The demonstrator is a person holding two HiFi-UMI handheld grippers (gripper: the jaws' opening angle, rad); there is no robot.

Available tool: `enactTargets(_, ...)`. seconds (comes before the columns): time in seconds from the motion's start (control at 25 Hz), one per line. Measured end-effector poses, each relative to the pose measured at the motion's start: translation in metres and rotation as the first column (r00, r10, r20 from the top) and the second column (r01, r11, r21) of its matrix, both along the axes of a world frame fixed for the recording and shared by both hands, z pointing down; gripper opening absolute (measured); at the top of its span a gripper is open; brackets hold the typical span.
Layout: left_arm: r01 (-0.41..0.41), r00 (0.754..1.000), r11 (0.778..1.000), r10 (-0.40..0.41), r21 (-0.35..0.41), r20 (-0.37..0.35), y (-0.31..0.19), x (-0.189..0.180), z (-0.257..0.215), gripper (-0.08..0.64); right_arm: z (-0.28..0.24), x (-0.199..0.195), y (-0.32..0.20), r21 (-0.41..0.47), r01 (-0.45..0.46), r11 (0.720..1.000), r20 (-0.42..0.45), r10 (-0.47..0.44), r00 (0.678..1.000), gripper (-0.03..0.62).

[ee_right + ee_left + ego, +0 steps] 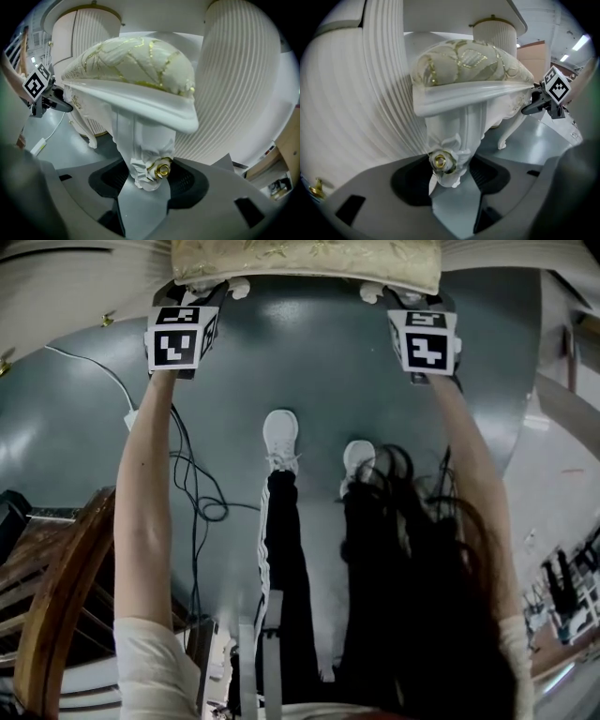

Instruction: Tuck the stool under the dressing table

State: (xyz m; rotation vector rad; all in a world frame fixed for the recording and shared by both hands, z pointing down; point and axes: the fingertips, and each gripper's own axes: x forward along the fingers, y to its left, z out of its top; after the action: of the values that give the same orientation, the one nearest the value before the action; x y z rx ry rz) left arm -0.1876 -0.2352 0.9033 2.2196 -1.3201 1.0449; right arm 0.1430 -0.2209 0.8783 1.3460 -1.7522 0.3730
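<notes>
The stool has a cream, gold-embroidered cushion (305,261) on a white carved frame. In the head view it sits at the top edge, between the dressing table's white sides. My left gripper (447,168) is shut on its near left leg (457,136), just at a gold rosette. My right gripper (150,176) is shut on the near right leg (145,150) in the same way. The dressing table's fluted pedestals (384,93) (239,84) stand close beside each held leg, and its top overhangs the cushion (468,63). In the head view both grippers (202,292) (412,298) reach forward under the seat's front edge.
Black and white cables (192,484) trail over the grey floor by the person's white shoes (281,437). A wooden chair (56,587) stands at the lower left. The stool's far legs (506,136) show beyond the seat.
</notes>
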Motion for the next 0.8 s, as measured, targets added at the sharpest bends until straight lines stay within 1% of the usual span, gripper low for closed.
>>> enactTargets(0.12, 0.001, 1.0, 1.0, -0.001, -0.007, -0.002, 0.002, 0.001, 0.003, 0.247, 0.002, 0.002, -0.002, 0.009, -0.002, 1.0, 0.001, 0.002, 1.0, 0.25)
enactTargets(0.2, 0.009, 1.0, 1.0, -0.009, -0.01, -0.007, -0.001, 0.005, 0.003, 0.247, 0.001, 0.005, -0.013, 0.026, 0.005, 1.0, -0.004, -0.005, 1.0, 0.25)
enactTargets(0.28, 0.027, 0.999, 1.0, -0.027, 0.0, -0.019, -0.012, 0.01, -0.001, 0.246, -0.003, 0.008, -0.034, 0.042, 0.017, 0.999, -0.014, -0.016, 1.0, 0.25)
enactTargets(0.36, 0.042, 0.999, 0.999, -0.041, 0.015, -0.027, -0.027, 0.011, -0.003, 0.245, -0.004, 0.008, -0.051, 0.036, 0.024, 0.999, -0.015, -0.023, 1.0, 0.25)
enactTargets(0.52, 0.055, 0.998, 0.998, -0.055, 0.019, -0.02, -0.046, 0.01, -0.005, 0.245, -0.002, 0.01, -0.072, 0.025, 0.016, 1.0, -0.019, -0.015, 1.0, 0.25)
enactTargets(0.68, 0.061, 0.997, 0.997, -0.06, 0.038, -0.045, -0.059, 0.015, -0.007, 0.245, -0.004, 0.013, -0.091, 0.057, 0.025, 0.998, -0.025, -0.024, 0.999, 0.25)
enactTargets(0.8, 0.074, 0.996, 0.996, -0.072, 0.046, -0.045, -0.071, 0.014, -0.01, 0.245, -0.008, 0.014, -0.107, 0.074, 0.03, 0.997, -0.034, -0.028, 0.999, 0.25)
